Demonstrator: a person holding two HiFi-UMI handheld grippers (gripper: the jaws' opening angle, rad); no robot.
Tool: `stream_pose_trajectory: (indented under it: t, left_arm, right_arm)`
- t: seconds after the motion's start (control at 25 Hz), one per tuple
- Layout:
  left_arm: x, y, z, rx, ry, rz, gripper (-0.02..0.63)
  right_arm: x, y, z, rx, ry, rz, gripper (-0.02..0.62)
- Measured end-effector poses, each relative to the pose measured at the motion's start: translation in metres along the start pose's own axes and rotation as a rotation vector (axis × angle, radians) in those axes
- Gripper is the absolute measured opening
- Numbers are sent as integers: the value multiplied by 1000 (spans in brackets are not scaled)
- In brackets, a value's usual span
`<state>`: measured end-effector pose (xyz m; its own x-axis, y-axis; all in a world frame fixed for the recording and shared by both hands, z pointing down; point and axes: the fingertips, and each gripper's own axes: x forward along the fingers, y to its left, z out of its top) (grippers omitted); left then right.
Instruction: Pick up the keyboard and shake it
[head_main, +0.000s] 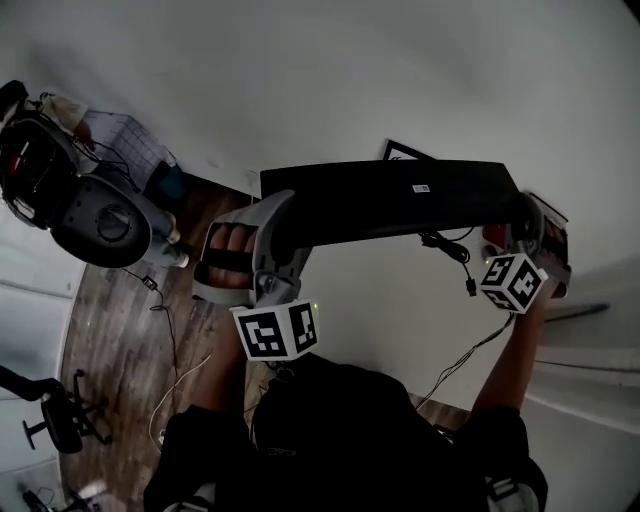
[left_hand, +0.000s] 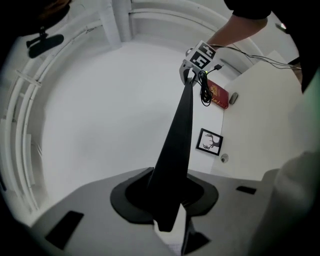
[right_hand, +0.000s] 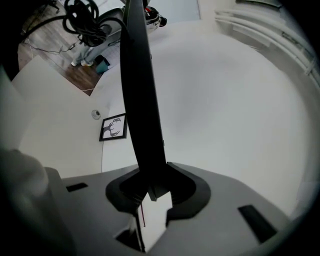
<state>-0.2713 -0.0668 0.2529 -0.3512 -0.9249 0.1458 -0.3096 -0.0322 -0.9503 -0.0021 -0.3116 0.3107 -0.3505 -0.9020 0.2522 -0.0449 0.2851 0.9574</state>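
Clamping one short end each, the left gripper (head_main: 272, 248) and right gripper (head_main: 522, 235) have their jaws narrowed onto the keyboard (head_main: 390, 198). It hangs in the air between them, its long axis running hand to hand, so a shake likely needs both moving together. A framed picture (head_main: 402, 152) lies beyond.

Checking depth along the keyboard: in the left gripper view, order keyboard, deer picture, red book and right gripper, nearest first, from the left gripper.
1. keyboard, clamped by the left gripper.
2. deer picture, lying to its right, midway.
3. red book and right gripper, far end: too close to call.
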Motion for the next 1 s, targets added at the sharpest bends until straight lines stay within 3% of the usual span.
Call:
stream_pose_trajectory:
  t: [0.32,0.56,0.68,1.0]
  left_arm:
    - [48,-3,-78,-47,183,-52,103]
    - [81,-3,-93,-65,155,-109,97]
    - [103,-15,-57,-58,74,-143,96]
    - [135,-60,99,-2,-301,-276,92]
  right_arm:
    - [-41,-15,52,-136,-31,-39,101]
    - [-106,-38,71,-159,7,-65,101]
    - [-130,-44,43,-161,67,-76,101]
    - [-243,-50,-47,-148,453,-109,101]
